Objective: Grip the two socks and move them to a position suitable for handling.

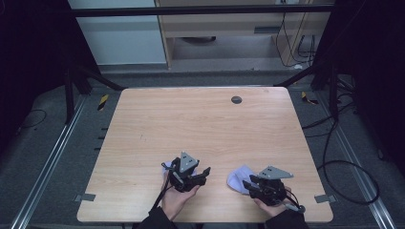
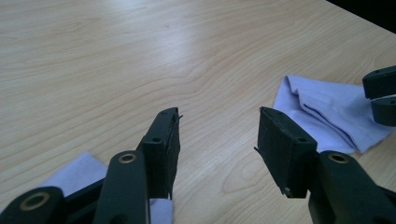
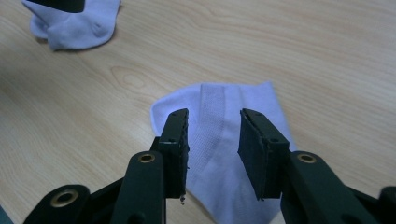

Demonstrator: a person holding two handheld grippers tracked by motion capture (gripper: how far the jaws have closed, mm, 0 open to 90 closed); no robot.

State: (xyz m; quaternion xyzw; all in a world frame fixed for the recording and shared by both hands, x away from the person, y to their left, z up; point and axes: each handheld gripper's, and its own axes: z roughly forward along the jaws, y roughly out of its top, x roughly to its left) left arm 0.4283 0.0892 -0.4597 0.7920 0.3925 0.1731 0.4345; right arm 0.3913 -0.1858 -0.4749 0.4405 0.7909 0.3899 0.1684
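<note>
Two socks are laid on the near part of the table (image 1: 205,124), well apart. The left sock (image 1: 167,166) is placed beneath the left gripper (image 1: 203,172); the right sock (image 1: 237,179) is placed beneath and ahead of the right gripper (image 1: 247,183). A round grommet (image 1: 236,99) is set near the far edge.

Colours and patterns on the desk

The desk (image 1: 200,124) is pale wood with a wavy brown grain and one dark round disc (image 1: 236,99) near its far edge. Both socks are white: the left sock (image 3: 74,23) plain, the right sock (image 3: 229,154) with a ribbed band. Each tool, left tool (image 2: 217,135) and right tool (image 3: 214,140), is black with brass-coloured rivets and a grey top plate (image 1: 188,161). Black-and-yellow striped tape (image 1: 103,101) marks the grey floor (image 1: 47,143).
</note>
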